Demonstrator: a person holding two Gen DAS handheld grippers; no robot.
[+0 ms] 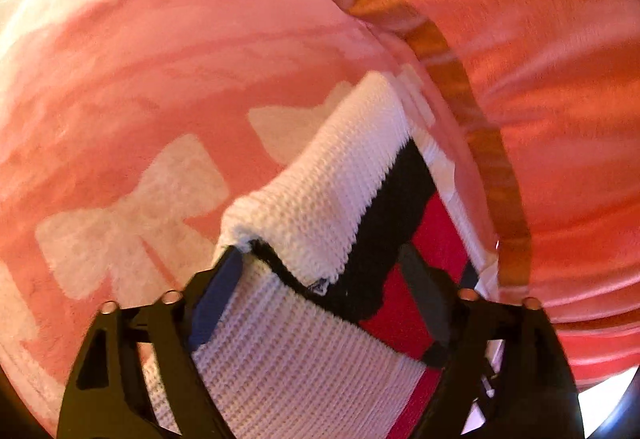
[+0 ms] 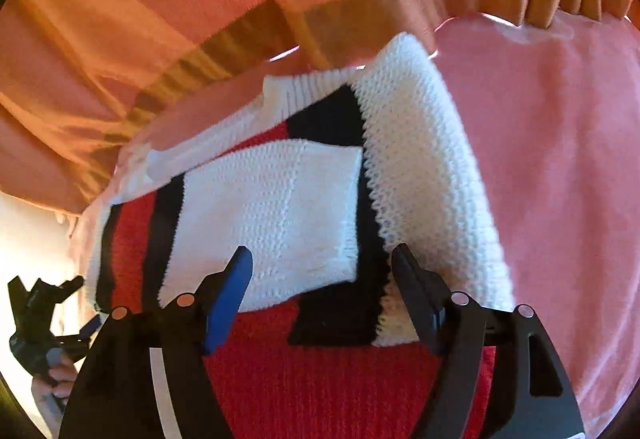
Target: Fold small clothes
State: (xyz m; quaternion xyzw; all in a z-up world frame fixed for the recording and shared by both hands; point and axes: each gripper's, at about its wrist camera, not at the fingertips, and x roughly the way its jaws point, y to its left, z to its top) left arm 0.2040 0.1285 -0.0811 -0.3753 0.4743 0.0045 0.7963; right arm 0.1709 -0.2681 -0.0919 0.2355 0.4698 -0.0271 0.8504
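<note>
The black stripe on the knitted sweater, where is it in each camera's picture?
Left wrist view: the black stripe runs diagonally through the lower middle, between a white band and a red panel, just above the left gripper.
Right wrist view: the black stripe sits in the upper middle, left of the big white folded band.
Shared landmark: the pink blanket under the sweater.

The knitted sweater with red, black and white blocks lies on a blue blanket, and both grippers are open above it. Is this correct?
Not quite: the blanket is pink, not blue, and the left wrist view shows white bows printed on it. The rest holds: the knitted sweater has red, black and white blocks, and the left gripper and right gripper are both open above it.
</note>
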